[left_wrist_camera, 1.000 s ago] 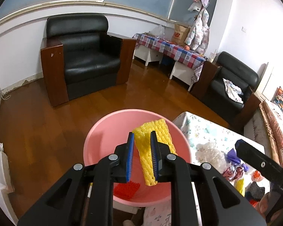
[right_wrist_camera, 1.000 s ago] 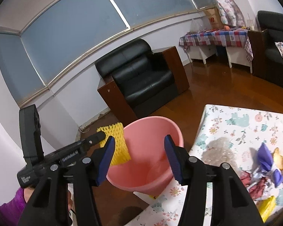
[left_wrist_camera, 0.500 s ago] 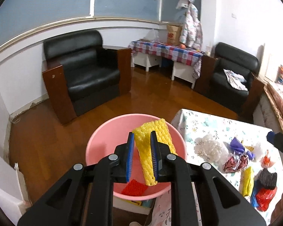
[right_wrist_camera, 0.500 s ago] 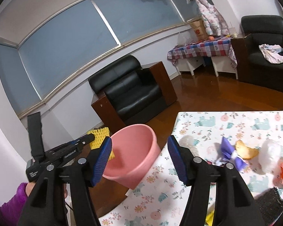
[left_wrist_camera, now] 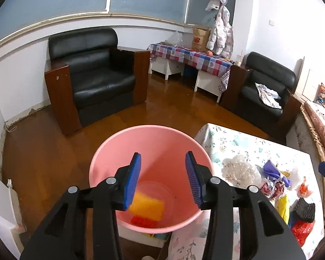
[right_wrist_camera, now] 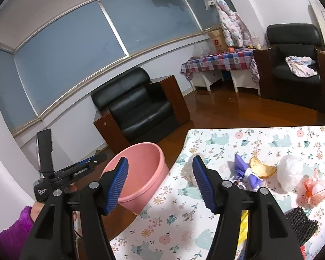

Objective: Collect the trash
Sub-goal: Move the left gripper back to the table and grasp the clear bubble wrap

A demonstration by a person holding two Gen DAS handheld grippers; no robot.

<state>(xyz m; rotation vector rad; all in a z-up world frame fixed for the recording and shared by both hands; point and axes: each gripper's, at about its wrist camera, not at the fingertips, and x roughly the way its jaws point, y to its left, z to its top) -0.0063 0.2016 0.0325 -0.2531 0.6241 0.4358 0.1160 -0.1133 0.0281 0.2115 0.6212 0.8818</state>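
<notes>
Left fingers [left_wrist_camera: 162, 179] opening over pink bin [left_wrist_camera: 110, 151], yellow foam net [left_wrist_camera: 148, 205] inside

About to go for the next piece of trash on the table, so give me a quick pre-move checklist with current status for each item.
1. Yellow foam net released into the pink bucket: ok, it lies at the bottom on a red net.
2. Left gripper free: ok, jaws opening, nothing between them.
3. Right gripper ready: ok, open and empty, above the table's edge.
4. Trash left on the floral tablecloth: not ok, purple wrapper, white bag, black net and others remain.
5. Bucket within reach beside the table: ok.
6. Bucket's footing: cannot tell.
</notes>
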